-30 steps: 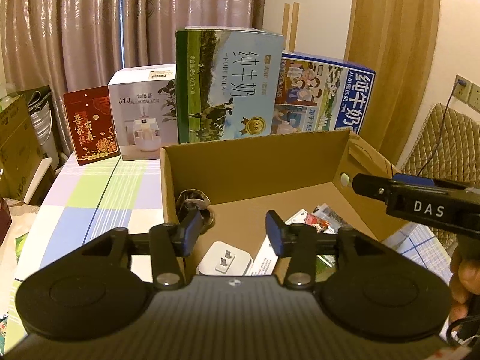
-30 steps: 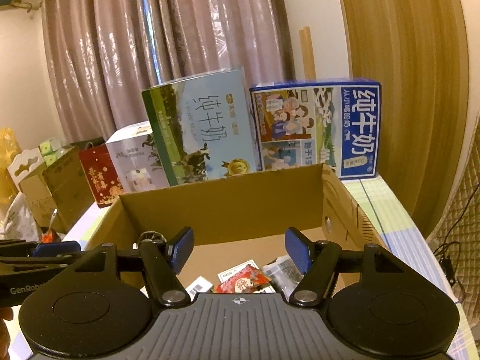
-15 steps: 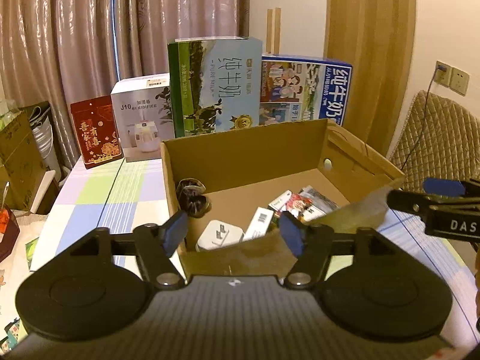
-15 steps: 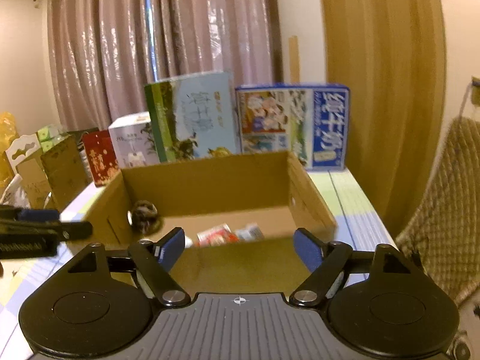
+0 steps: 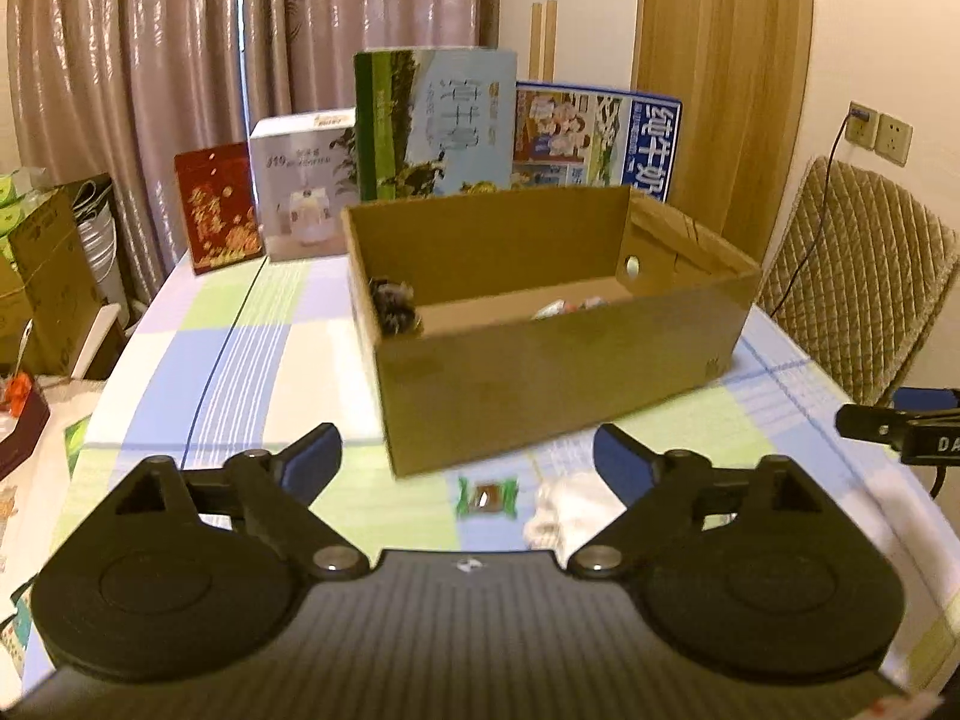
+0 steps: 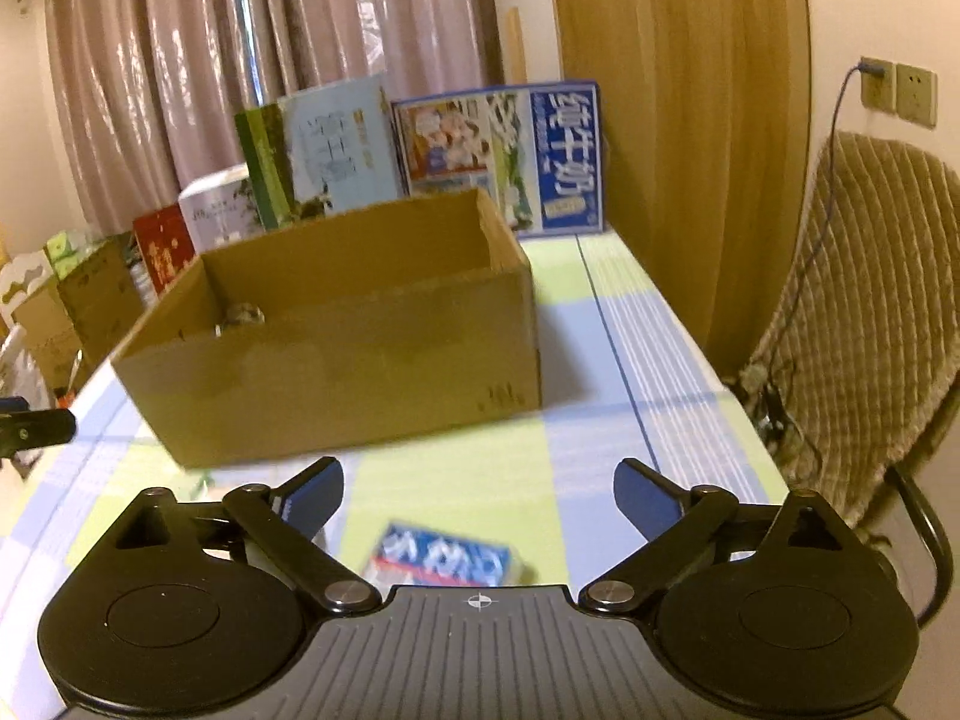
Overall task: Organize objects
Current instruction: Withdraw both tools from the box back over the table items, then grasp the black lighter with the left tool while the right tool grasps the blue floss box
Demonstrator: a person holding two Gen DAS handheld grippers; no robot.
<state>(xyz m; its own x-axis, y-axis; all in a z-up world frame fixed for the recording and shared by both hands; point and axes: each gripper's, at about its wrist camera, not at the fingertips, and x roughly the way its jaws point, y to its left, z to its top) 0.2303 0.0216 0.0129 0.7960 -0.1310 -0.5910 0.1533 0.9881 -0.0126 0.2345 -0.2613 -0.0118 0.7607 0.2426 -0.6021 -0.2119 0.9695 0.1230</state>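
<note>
Hovering above the checked tablecloth [image 5: 252, 360], the left gripper [image 5: 468, 459] has its blue-tipped fingers spread wide with nothing between them, and the right gripper [image 6: 478, 489] is likewise spread wide and empty. Ahead of both sits an open cardboard box [image 5: 558, 372] on the table; from the left view a dark round bundle [image 5: 393, 306] rests against its near-left inner corner and a few small packets [image 5: 567, 307] lie on its floor. On the cloth in front of the box, between the left fingers, lie a small green-and-brown packet [image 5: 486, 497] and, just beside it, a blurred white object [image 5: 567, 510] whose kind cannot be told. From the right view a blue packet [image 6: 441, 558] lies on the cloth close under that gripper. Behind the box stand two tall milk cartons [image 5: 435, 126], a white product box [image 5: 303, 183] and a red packet [image 5: 216, 207], all upright along the back edge near the curtain [image 5: 150, 60]. A quilted chair [image 6: 864, 324] stands to the right of the table
</note>
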